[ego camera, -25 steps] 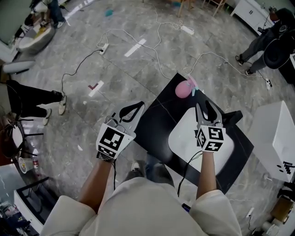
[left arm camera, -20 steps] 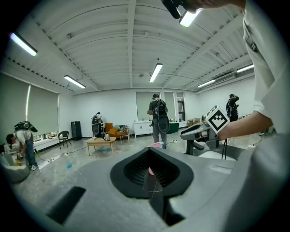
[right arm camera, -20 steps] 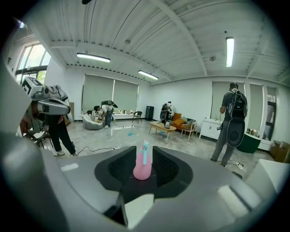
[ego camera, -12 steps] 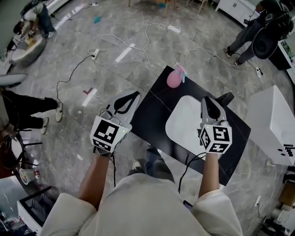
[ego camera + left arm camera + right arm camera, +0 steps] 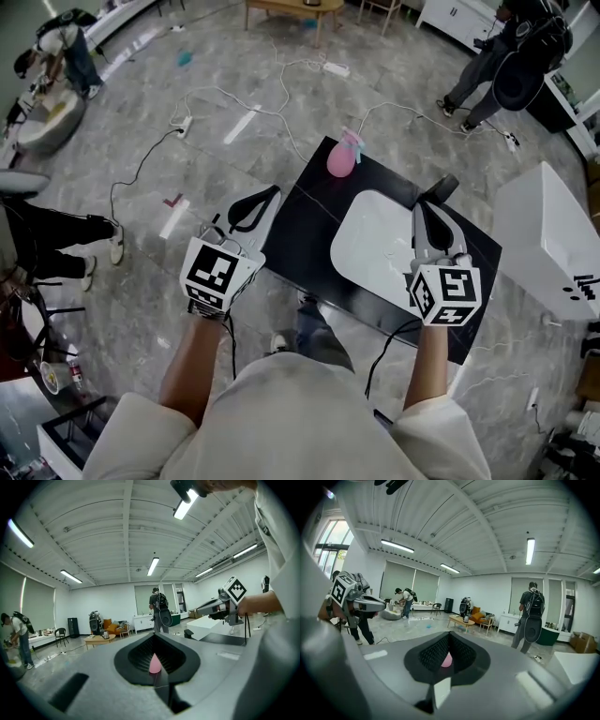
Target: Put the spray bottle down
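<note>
The pink spray bottle [image 5: 340,157] stands upright on the far corner of the black table [image 5: 305,211], free of both grippers. It shows as a small pink shape through the jaw hollows in the left gripper view [image 5: 154,664] and the right gripper view [image 5: 446,659]. My left gripper [image 5: 275,191] hangs shut and empty over the table's left edge. My right gripper [image 5: 424,207] is over the white tray [image 5: 370,246]; its jaws have just been closing, they are shut now, and nothing is between them. Both point toward the bottle from well short of it.
A small black object [image 5: 441,188] lies on the table beyond the tray. A white cabinet [image 5: 548,246] stands at the right. Cables and power strips [image 5: 281,70] run over the grey floor. People stand at the far right [image 5: 511,61] and at the left [image 5: 56,239].
The right jaws went from open to shut. Both grippers drew back from the bottle and rose. The bottle stays on the table's far corner.
</note>
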